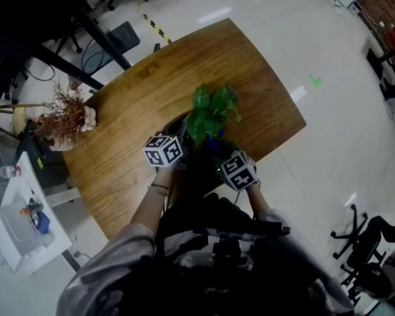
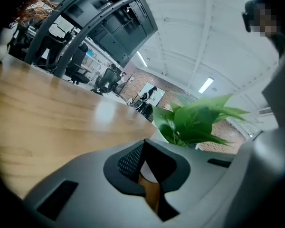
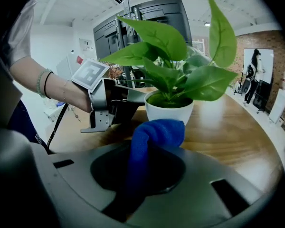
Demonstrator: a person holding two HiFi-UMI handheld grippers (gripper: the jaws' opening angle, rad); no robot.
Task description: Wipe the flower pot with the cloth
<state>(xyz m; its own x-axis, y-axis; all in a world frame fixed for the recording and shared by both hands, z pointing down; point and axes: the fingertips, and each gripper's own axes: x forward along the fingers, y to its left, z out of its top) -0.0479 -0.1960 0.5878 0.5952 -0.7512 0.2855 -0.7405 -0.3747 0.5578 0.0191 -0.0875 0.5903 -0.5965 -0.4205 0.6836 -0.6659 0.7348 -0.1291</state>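
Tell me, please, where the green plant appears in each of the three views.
Head view: the plant is at the picture's centre, near the table's close edge.
Left gripper view: the plant is right of centre, at middle height; mostly leaves show.
Right gripper view: the plant fills the upper centre, rising from the white flower pot behind the blue cloth.
Shared landmark: the wooden table.

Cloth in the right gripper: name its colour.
The cloth is blue, shown best in the right gripper view.
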